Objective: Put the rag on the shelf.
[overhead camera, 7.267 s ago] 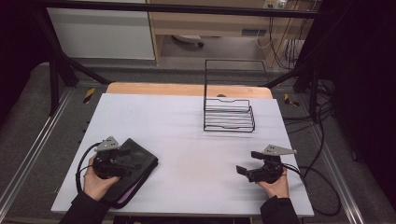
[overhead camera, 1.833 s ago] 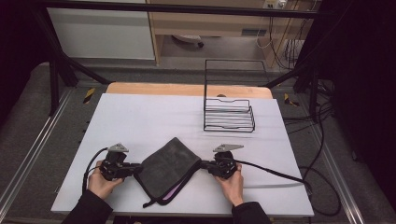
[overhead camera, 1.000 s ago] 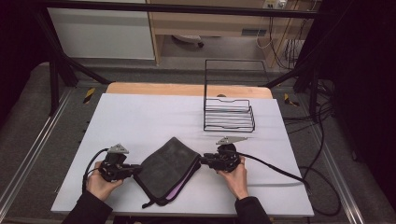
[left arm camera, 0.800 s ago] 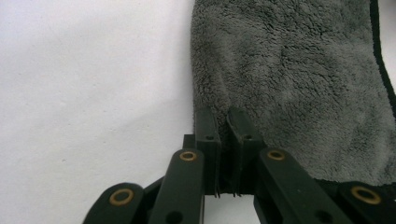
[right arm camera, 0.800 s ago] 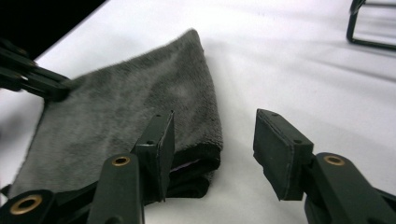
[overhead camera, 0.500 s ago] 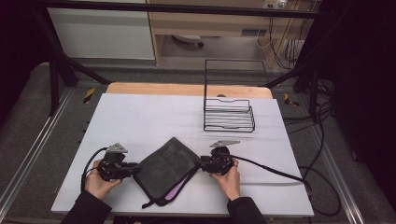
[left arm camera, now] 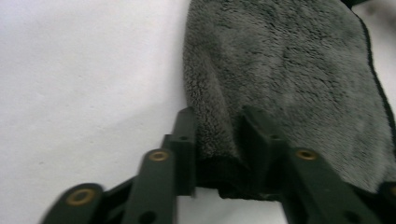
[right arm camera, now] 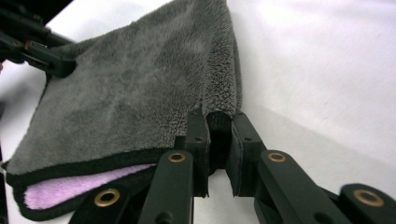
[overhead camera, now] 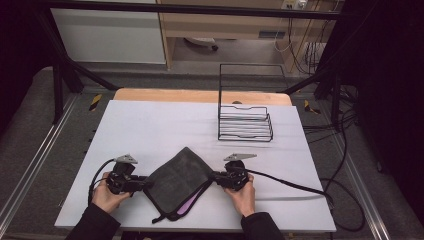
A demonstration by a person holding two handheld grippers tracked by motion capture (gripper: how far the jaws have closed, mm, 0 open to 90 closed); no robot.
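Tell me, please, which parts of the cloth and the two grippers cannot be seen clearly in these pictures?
- Grey cloth, high view: its pink inner side is mostly covered by the top layer.
- Cloth corner, left gripper view: hidden between the left gripper jaws; picture is blurred.
- Cloth edge, right gripper view: hidden inside the right gripper; bottom frame edge cuts the jaws.
- High view: both grippers too small to judge the grip.
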